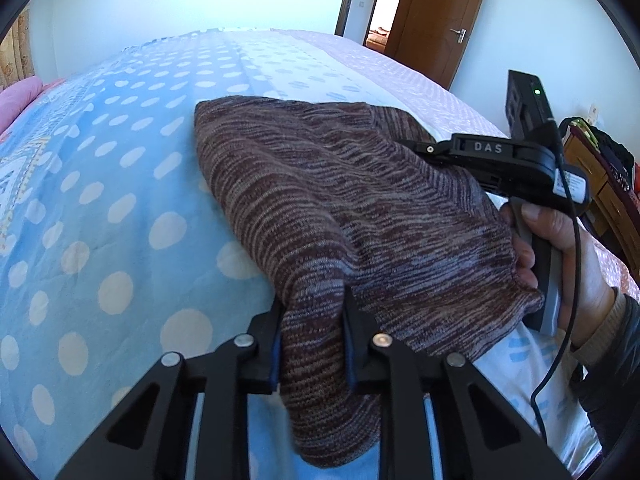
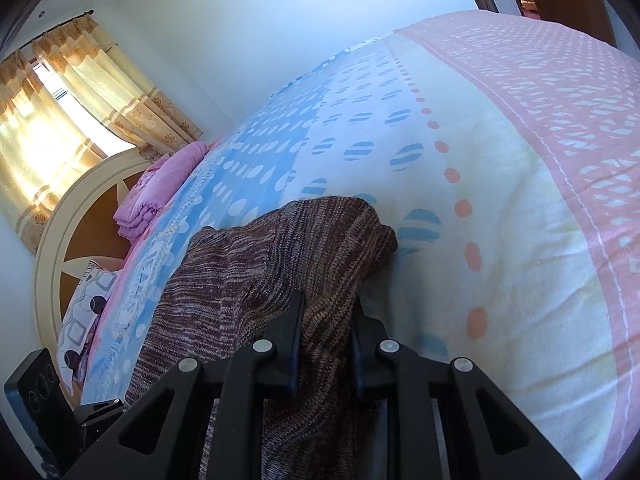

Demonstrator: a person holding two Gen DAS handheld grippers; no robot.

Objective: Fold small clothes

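A small brown and grey striped knit garment (image 1: 320,200) lies partly on the bed and is lifted at its near edge. My left gripper (image 1: 312,300) is shut on a bunched fold of it at the near left. My right gripper (image 2: 328,300) is shut on another fold of the same knit garment (image 2: 288,248). In the left wrist view the right gripper's black body (image 1: 500,160) sits over the garment's right side, held by a hand (image 1: 568,256); its fingertips are hidden behind the cloth there.
The bed cover (image 1: 120,200) is blue with white dots, then white and pink (image 2: 520,160) further right. A pink folded blanket (image 2: 160,188) and a pillow (image 2: 84,308) lie by the headboard. A wooden door (image 1: 440,20) and a cabinet (image 1: 600,184) stand on the right.
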